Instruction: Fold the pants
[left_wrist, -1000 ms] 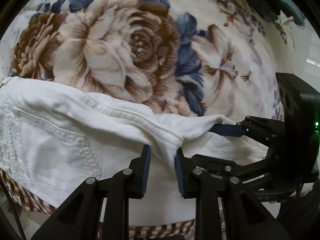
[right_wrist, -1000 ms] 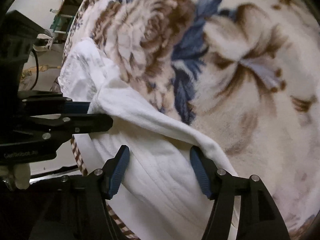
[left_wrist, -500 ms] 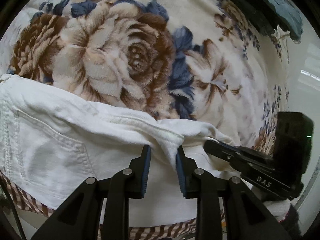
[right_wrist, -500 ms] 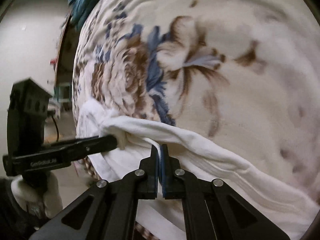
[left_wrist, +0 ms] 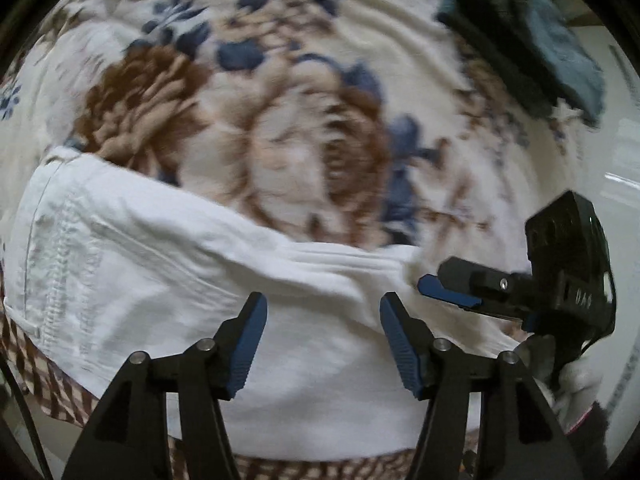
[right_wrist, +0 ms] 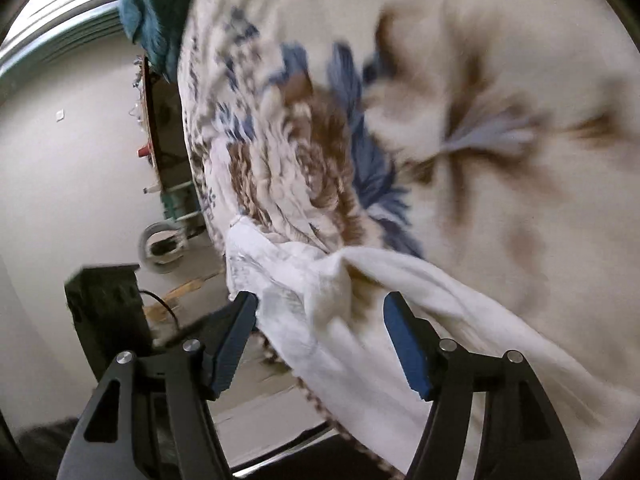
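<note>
White pants lie crumpled on a floral blanket near its front edge, with a stitched seam at the left end. My left gripper hovers over the pants. Its jaws are opening and no cloth is pinched between them. In the left wrist view my right gripper comes in from the right, its tips at the pants' right end. In the right wrist view the right gripper is also opening. A raised fold of the pants stands loose between its fingers. The left gripper's dark body shows at the left.
A teal garment lies at the blanket's far corner, also seen as the teal garment. A brown checked sheet peeks out under the blanket's edge. Beyond the bed's edge are floor and clutter.
Both grippers let go of the pants. The left, shut on a fold before, has opened and lifted; the right pinched the cloth half a second ago and has opened again and rolled.
</note>
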### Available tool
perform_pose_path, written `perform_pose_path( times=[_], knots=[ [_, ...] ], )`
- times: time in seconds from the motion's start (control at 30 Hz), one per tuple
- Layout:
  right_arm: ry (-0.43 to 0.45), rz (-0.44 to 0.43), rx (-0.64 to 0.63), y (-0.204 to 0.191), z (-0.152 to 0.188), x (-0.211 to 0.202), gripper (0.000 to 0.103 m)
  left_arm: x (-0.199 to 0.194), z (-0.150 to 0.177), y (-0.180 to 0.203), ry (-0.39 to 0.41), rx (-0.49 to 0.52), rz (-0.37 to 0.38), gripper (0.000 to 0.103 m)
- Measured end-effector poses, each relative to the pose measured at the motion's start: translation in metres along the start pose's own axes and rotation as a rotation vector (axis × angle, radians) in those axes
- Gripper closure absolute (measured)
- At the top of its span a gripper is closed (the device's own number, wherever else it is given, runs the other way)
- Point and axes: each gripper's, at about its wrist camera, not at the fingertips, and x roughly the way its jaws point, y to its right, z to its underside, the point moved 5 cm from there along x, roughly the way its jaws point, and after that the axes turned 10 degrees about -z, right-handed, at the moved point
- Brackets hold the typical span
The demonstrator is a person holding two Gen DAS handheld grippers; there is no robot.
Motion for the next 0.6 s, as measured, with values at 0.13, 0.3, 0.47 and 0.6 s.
perform_pose_path(
  times=[0.13, 0.3, 0.47, 0.6],
  knots=[
    [-0.101, 0.066, 0.055, 0.017, -0.017, 0.053, 0.058, 0.029, -0.003, -0.019, -0.001, 0.037, -0.13, 0.047],
    [0.051, 0.035, 0.117, 0.013, -0.035, 0.031, 0.088, 0.057, 0.0, -0.033, -0.028, 0.078, -0.203, 0.047],
    [0.214, -0.059, 0.205, 0.022, -0.04, -0.018, 0.087, 0.058, 0.002, -0.035, -0.043, 0.071, -0.185, 0.047],
    [0.107, -0.041, 0.169, 0.012, -0.041, -0.019, 0.049, 0.042, -0.004, -0.043, -0.031, 0.038, -0.118, 0.047]
  ],
)
